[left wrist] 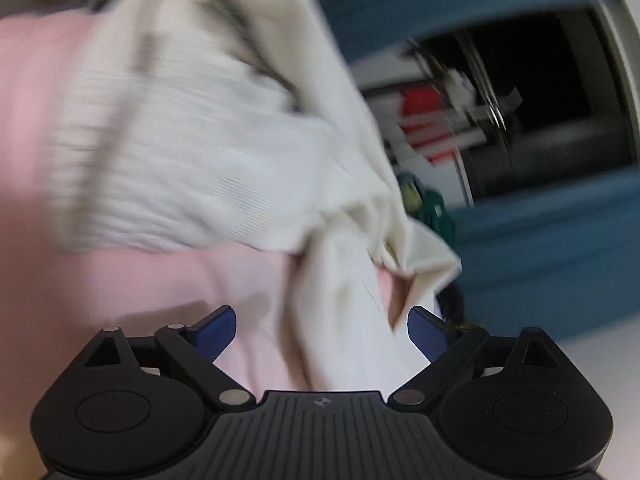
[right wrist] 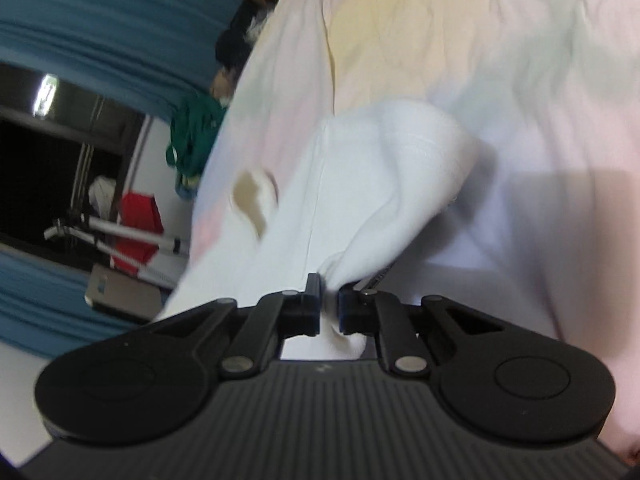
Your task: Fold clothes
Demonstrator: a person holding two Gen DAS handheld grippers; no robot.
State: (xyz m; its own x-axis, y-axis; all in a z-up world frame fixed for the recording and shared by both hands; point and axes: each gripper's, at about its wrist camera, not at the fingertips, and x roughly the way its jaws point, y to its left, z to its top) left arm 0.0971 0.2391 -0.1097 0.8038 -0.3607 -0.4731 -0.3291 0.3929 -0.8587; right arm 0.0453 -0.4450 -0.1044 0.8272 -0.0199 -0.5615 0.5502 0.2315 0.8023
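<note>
My right gripper (right wrist: 330,306) clamps the white garment (right wrist: 360,184). My left gripper (left wrist: 322,330) is wide apart, with the garment (left wrist: 200,152) lying between its fingers.

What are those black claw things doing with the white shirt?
A person is folding clothes on a bed, holding a gripper in each hand. The right gripper is pinched shut on a bunched bit of the white garment, which trails across the pastel bedspread. The left gripper is open, with the same garment lying just ahead of its fingers and nothing caught between them. The garment looks rumpled, not neatly folded yet.
</note>
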